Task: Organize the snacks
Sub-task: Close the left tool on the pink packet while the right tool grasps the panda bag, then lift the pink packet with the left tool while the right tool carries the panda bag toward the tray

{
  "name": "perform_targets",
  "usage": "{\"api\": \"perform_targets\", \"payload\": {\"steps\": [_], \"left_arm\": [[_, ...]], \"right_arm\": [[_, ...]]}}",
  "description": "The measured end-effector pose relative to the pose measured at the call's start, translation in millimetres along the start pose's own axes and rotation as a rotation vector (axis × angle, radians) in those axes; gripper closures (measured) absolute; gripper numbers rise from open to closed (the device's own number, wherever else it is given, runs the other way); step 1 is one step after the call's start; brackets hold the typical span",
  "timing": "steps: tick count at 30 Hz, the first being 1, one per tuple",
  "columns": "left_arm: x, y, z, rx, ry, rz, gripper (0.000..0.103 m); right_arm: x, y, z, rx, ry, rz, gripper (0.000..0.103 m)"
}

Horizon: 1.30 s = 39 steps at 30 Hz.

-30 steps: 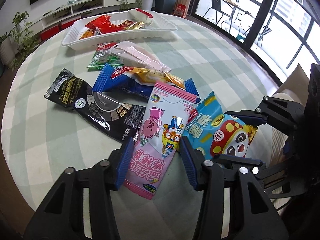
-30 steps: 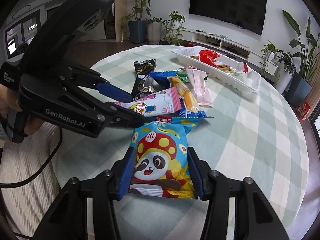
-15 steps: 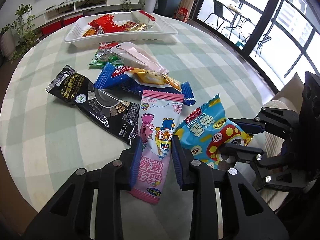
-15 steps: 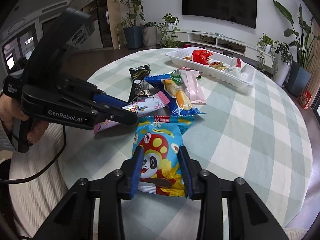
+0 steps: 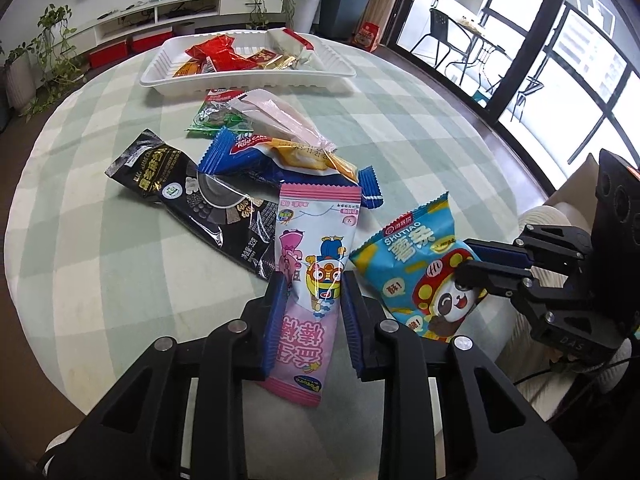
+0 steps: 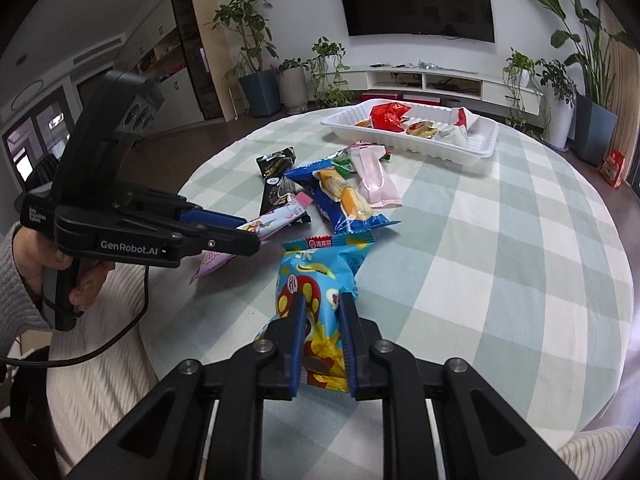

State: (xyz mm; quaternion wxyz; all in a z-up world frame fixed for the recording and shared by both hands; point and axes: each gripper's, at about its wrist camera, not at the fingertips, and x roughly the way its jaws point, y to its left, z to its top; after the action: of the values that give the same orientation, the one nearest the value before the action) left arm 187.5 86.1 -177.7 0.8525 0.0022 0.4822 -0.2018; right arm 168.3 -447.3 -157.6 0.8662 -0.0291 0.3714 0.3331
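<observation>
Six snack packs lie loose on the checked table (image 5: 100,264): a black pack (image 5: 188,192), a green pack (image 5: 212,120), a pale pink pack (image 5: 276,116), a blue pack (image 5: 248,152) with a yellow one lying on it, a pink cartoon pack (image 5: 316,240) and a panda pack (image 6: 320,280). The left gripper (image 5: 314,304) pinches the pink cartoon pack at its lower half. The right gripper (image 6: 322,320) is clamped on the panda pack, crumpling it. One white tray (image 5: 240,80) at the far side holds several red, gold and white packs.
</observation>
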Motion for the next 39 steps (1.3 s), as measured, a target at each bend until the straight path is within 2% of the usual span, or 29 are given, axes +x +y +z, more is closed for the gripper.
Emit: {"api": "perform_targets", "payload": {"steps": [4, 6, 7, 8, 14, 22, 24, 25, 35, 39], "left_arm": [[-1, -2, -2, 0.006, -0.006, 0.012, 0.078], [0, -3, -3, 0.008, -0.006, 0.011, 0.078], [0, -3, -3, 0.009, -0.006, 0.012, 0.078], [0, -3, -4, 0.010, -0.005, 0.013, 0.078], [2, -4, -5, 0.013, -0.005, 0.012, 0.078], [6, -6, -6, 0.029, -0.003, 0.023, 0.077], [7, -7, -7, 0.040, -0.003, 0.035, 0.075], [7, -8, -7, 0.046, -0.003, 0.039, 0.075], [18, -14, -9, 0.096, 0.006, 0.077, 0.072], [17, -12, -9, 0.072, 0.007, 0.062, 0.074]], "right_arm": [[1, -5, -2, 0.029, 0.008, -0.013, 0.085], [2, -6, 0, 0.044, 0.015, -0.027, 0.059], [2, -5, 0, 0.044, 0.010, -0.040, 0.038], [2, -3, 1, 0.038, 0.006, -0.050, 0.030], [20, 7, 2, -0.003, 0.072, -0.094, 0.026], [41, 18, -4, -0.039, 0.127, -0.127, 0.027], [42, 23, -5, -0.068, 0.114, -0.141, 0.038], [42, 23, -6, -0.074, 0.113, -0.145, 0.040], [37, 14, -6, -0.028, 0.088, -0.098, 0.050], [33, 6, -6, 0.029, 0.076, -0.052, 0.055]]}}
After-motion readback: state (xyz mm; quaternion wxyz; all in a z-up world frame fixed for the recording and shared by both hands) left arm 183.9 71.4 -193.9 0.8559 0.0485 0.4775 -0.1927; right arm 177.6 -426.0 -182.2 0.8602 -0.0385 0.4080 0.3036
